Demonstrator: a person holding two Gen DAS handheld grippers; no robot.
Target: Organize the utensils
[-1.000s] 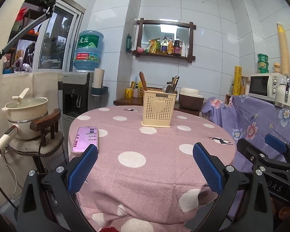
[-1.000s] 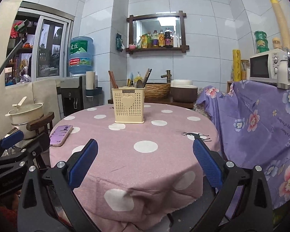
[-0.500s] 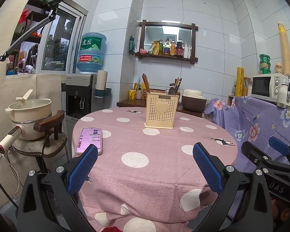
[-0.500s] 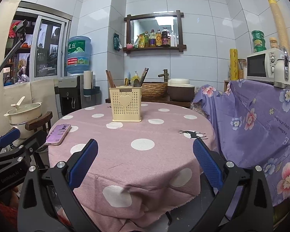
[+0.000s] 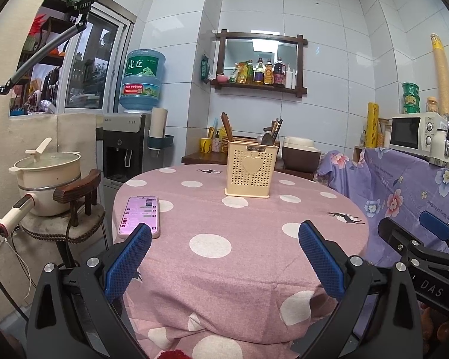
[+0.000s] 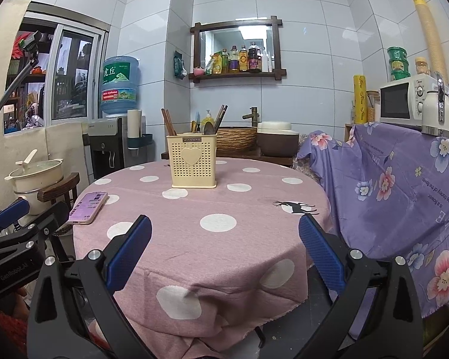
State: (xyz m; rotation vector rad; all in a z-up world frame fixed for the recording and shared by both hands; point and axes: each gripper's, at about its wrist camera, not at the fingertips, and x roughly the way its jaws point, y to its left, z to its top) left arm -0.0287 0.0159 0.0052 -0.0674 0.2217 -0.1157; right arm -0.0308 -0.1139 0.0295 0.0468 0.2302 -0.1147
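Observation:
A cream perforated utensil holder point(image 5: 252, 171) with a heart on its front stands upright at the far side of the round pink polka-dot table point(image 5: 239, 239); it also shows in the right wrist view point(image 6: 193, 163). Brown chopsticks point(image 5: 226, 128) stick out at its left, a spoon and more chopsticks point(image 5: 271, 136) at its right. My left gripper point(image 5: 224, 240) is open and empty, held off the table's near edge. My right gripper point(image 6: 224, 233) is open and empty too, beside the left one.
A phone point(image 5: 140, 215) with a lit screen lies on the table's left side. A pot point(image 5: 46, 176) sits on a wooden stool at left. A water dispenser point(image 5: 128, 149) stands behind. A cloth-covered counter point(image 6: 404, 185) with a microwave point(image 6: 404, 101) is at right.
Both grippers have drawn back and lowered from the table, so the holder looks farther away. Nothing on the table has moved.

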